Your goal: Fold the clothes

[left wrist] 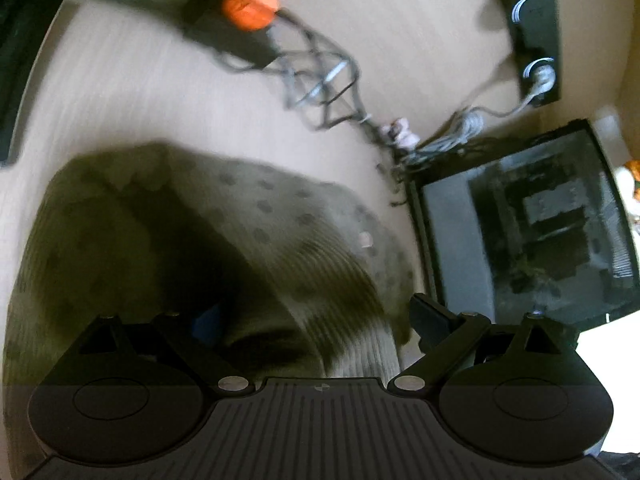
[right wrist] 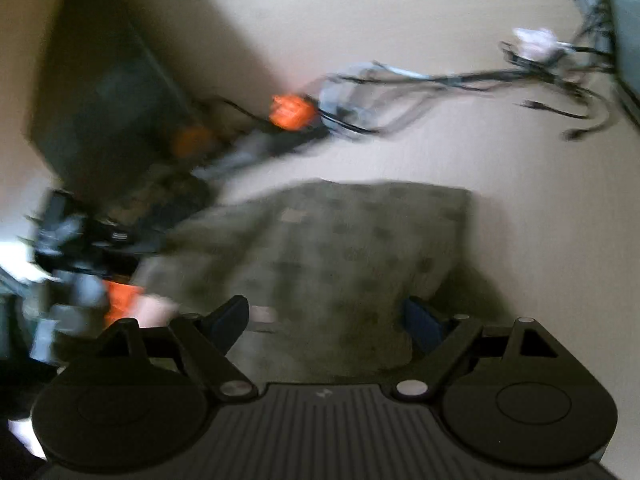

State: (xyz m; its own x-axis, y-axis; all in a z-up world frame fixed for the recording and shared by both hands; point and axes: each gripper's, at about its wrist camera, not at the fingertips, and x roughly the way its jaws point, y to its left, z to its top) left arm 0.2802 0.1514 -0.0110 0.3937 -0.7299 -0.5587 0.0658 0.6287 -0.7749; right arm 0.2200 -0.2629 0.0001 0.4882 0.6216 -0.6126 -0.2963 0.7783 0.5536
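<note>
Green spotted cloth (left wrist: 248, 232) lying on the pale tabletop (left wrist: 160, 80), bunched up with a ribbed edge right in front of the left gripper (left wrist: 312, 320), whose two fingers sit wide apart around the fabric without pinching it. In the other view, same cloth (right wrist: 352, 248) flat and blurry under the right gripper (right wrist: 324, 320), fingers spread wide too, one on each side of the cloth's near edge. Farther back, a tangle of cables (left wrist: 320, 80) beside an orange plug (left wrist: 250, 6), and a dark glass box (left wrist: 528, 232) off to the side.
</note>
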